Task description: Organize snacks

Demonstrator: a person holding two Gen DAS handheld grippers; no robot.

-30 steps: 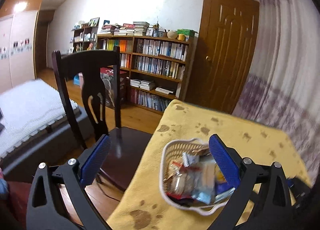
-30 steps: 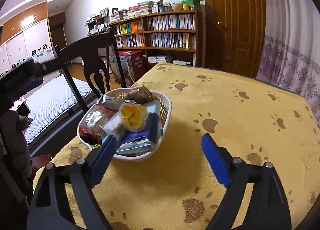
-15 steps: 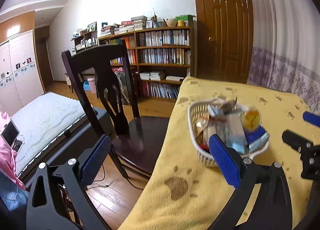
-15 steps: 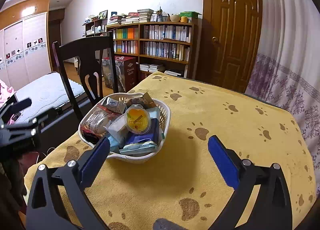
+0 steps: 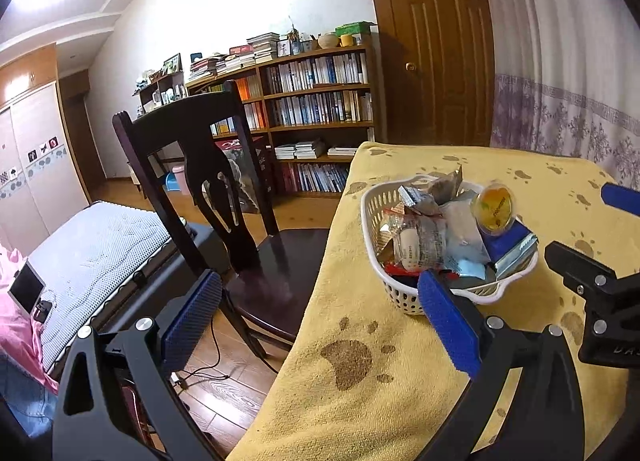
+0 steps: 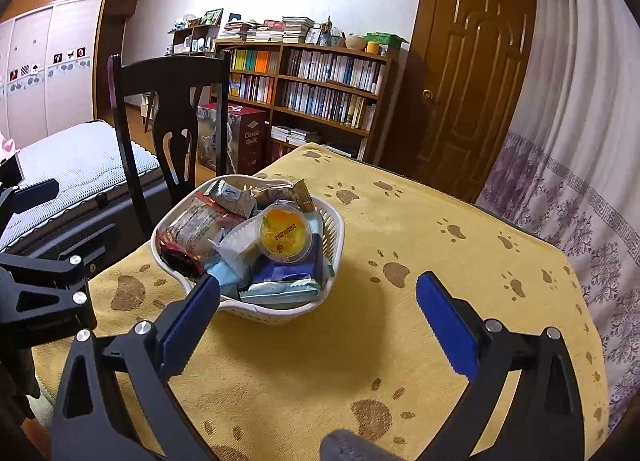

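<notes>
"Classic Quilt" can be read on a red box (image 6: 240,141) behind the basket (image 6: 332,229). The basket, heaped with snacks and topped by a yellow jelly cup (image 6: 285,236), is set near the desk (image 6: 460,261) edge beside the chair (image 5: 224,189). Both the left claw (image 5: 320,317) and right claw (image 6: 318,309) are held released, empty; bare cloth is seen right of the basket.
</notes>
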